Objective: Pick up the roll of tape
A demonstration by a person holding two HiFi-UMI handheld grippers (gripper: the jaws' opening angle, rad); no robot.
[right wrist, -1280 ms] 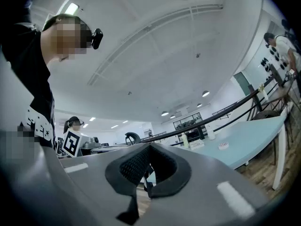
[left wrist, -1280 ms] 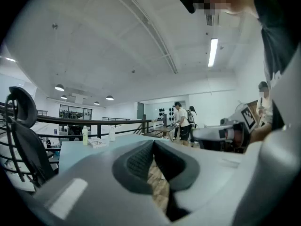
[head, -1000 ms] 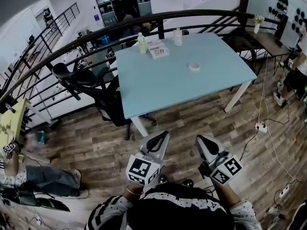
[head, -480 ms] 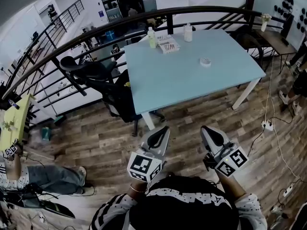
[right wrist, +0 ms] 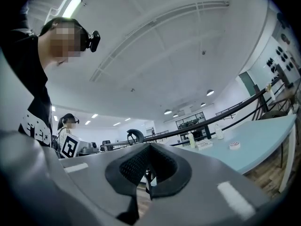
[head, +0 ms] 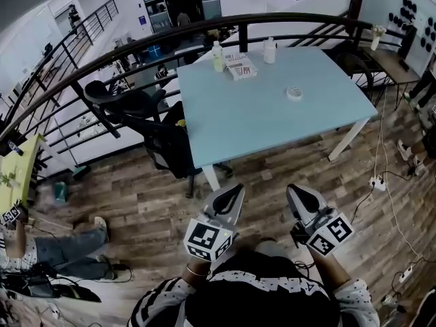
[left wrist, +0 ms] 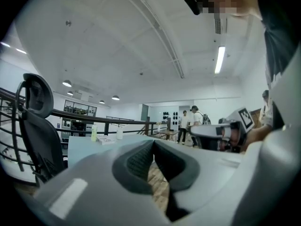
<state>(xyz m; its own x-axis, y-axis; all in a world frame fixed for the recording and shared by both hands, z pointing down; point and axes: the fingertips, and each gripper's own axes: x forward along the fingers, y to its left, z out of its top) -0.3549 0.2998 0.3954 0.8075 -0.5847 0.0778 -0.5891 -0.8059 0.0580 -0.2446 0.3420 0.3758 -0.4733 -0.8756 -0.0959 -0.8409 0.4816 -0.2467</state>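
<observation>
A light blue surface (head: 272, 125) has drawn slightly nearer as the person walks up. The left tongs (head: 232, 195) and right tongs (head: 299, 195) are pressed together, empty, well short of it. The roll of tape (head: 294, 93) lies flat towards its far right, likely still beyond reach.

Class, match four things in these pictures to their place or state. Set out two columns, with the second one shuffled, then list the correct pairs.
1 roll of tape
2 office chair
3 greenish bottle
4 right gripper

A shut and empty, over the wooden floor
B black, at the left side of the table in the head view
C at the table's far edge, by the railing
D apart from the rest, toward the table's right side

Pairs: 1-D, 2-B, 3-C, 4-A
</observation>
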